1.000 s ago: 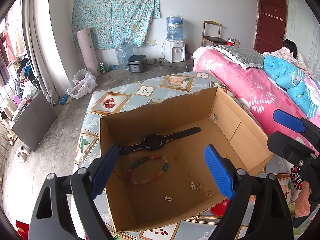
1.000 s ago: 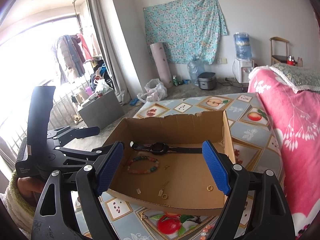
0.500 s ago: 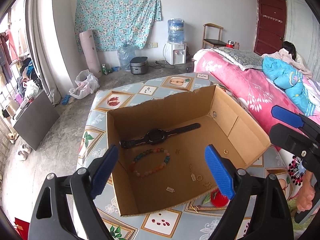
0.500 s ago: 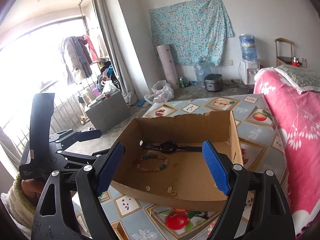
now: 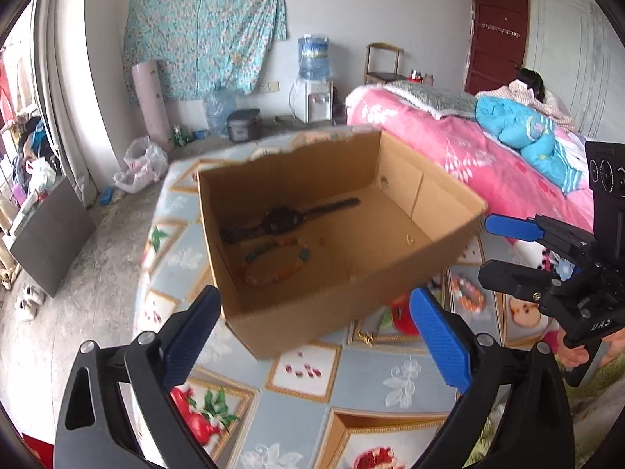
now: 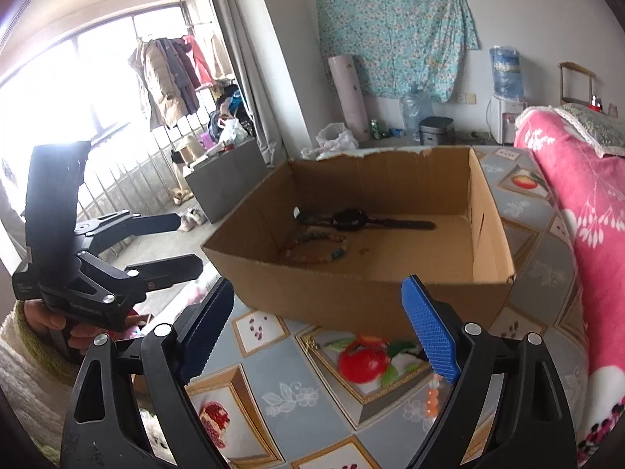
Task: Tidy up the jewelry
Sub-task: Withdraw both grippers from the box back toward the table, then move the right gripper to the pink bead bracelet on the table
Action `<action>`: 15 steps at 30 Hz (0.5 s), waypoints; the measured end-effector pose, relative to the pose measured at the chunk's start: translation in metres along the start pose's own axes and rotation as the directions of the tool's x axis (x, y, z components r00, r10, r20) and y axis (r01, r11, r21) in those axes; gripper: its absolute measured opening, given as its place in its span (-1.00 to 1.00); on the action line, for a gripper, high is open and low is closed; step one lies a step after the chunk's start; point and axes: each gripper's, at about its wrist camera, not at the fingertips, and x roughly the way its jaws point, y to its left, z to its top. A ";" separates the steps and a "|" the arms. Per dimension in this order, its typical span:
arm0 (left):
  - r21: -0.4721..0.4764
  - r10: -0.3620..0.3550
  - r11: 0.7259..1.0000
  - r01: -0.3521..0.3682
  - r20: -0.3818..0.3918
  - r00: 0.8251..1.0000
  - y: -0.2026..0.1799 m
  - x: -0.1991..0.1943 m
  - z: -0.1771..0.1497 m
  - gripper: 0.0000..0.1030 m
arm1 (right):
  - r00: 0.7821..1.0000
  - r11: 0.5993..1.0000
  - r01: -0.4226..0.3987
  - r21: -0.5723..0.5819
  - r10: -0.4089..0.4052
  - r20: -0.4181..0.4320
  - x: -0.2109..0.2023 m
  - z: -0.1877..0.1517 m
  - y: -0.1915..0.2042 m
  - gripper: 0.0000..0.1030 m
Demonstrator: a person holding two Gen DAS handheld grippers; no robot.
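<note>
A: Cardboard first. From your left wrist view, the open cardboard box (image 5: 297,312) stands on the fruit-patterned tabletop (image 5: 297,406), just beyond your left tongs (image 5: 314,332). What lies inside?

B: On its floor you have a black watch (image 5: 287,219) stretched flat, and right in front of it a beaded bracelet (image 5: 273,262). A few tiny gold pieces sit toward the right wall, too blurred to name.

A: And your left tongs?

B: Spread wide, having just been opening, with nothing between the blue pads. The box's near corner shows in the gap above them, not touched. Your right tongs (image 5: 496,250) hang to the right of the box, jaws apart and empty. Below them a second beaded bracelet (image 5: 466,293) lies on the tabletop, outside the box.

A: Now your right wrist view.

B: You see the same cardboard box (image 6: 351,297) from its long side. The watch (image 6: 351,221) lies across the back of the floor, and the bracelet (image 6: 316,248) is just in front of it, toward the left wall.

A: The right tongs (image 6: 318,332) there?

B: Wide apart, also having just been opening, holding nothing. They sit short of the box's near wall, above the tabletop (image 6: 297,387). Orange beads (image 6: 431,396) lie on the cloth by your right pad. Your left tongs (image 6: 187,244) show off to the left, beside the box, jaws parted and empty.
</note>
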 end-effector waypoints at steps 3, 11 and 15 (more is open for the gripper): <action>-0.043 -0.006 0.999 0.002 -0.084 0.996 -0.002 0.021 -0.022 0.86 | 0.997 0.999 0.025 0.044 -0.022 -0.070 0.004 -0.024 -0.010 0.63; -0.091 0.016 0.995 -0.028 -0.131 0.991 -0.007 0.054 -0.050 0.86 | 0.975 0.986 0.056 0.155 -0.021 -0.219 0.024 -0.054 -0.028 0.63; -0.071 0.015 0.997 -0.025 -0.130 0.991 -0.010 0.066 -0.059 0.86 | 0.964 0.988 0.064 0.137 -0.026 -0.266 0.036 -0.056 -0.022 0.63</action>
